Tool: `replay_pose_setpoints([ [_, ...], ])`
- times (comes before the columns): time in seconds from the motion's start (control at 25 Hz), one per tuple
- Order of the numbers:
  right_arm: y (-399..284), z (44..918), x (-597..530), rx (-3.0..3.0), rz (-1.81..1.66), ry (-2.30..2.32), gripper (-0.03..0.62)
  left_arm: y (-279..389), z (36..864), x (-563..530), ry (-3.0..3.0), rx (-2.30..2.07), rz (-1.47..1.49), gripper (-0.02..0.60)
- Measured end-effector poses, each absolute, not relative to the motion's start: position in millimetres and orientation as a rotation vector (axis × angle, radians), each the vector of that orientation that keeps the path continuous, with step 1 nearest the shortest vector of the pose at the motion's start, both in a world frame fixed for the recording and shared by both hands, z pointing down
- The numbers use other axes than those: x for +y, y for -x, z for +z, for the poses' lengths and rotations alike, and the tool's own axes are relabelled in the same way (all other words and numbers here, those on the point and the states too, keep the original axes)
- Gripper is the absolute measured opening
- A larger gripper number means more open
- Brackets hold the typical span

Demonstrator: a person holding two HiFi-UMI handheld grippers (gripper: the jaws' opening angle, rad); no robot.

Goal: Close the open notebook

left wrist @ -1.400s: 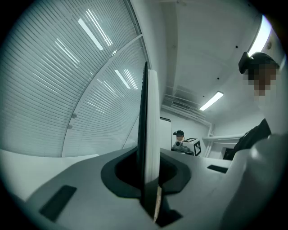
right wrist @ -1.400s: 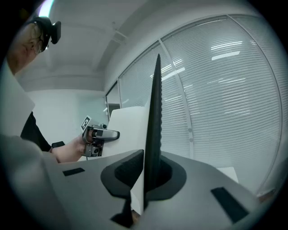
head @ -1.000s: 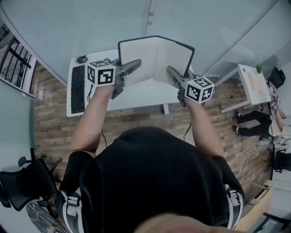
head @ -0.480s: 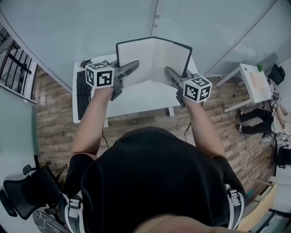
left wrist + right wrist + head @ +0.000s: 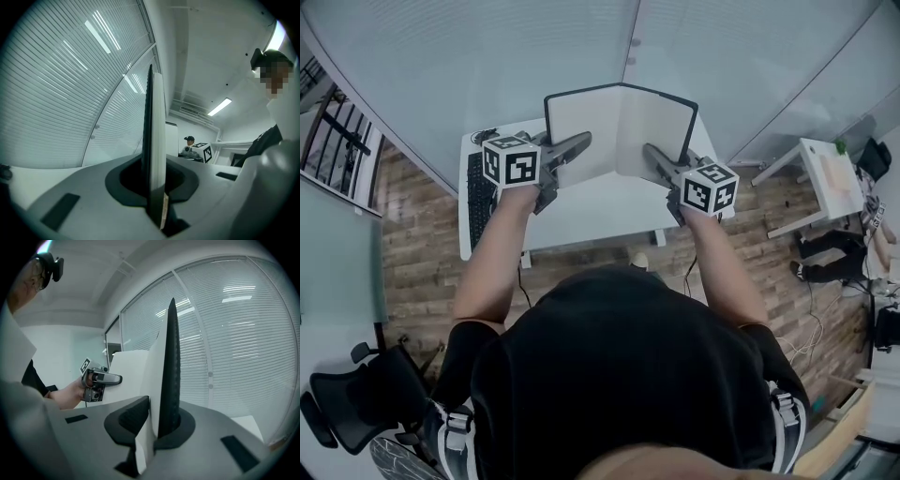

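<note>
An open notebook (image 5: 619, 127) with a black cover and white pages is held up above the white desk (image 5: 581, 206), its pages facing me. My left gripper (image 5: 579, 143) is shut on the notebook's left half, whose edge stands upright between the jaws (image 5: 154, 154). My right gripper (image 5: 652, 153) is shut on the notebook's right half, the black cover and pages (image 5: 166, 380) clamped between its jaws. From the right gripper view the left gripper (image 5: 101, 380) shows across the pages.
A black keyboard (image 5: 476, 197) lies on the desk's left end. Slatted blinds (image 5: 487, 56) cover the glass wall right behind the notebook. A second white table (image 5: 830, 178) stands at the right, an office chair (image 5: 356, 394) at the lower left.
Both grippers and the notebook have shifted a little to the right and forward together, the whole view sliding with them. The notebook is as wide open as before.
</note>
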State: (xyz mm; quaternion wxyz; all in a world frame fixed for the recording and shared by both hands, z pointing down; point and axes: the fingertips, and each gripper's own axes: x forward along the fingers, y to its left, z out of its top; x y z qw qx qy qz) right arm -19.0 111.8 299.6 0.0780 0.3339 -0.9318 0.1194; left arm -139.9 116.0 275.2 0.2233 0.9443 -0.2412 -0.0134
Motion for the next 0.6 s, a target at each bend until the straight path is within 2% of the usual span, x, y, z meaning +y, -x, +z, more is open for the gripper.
replay_pose_setpoints([
  [0.6, 32.3, 310.9, 64.3, -2.802, 0.363, -0.917, 0.049, 152.1, 286.9, 76.1, -2.56, -0.753, -0.05, 0.064],
])
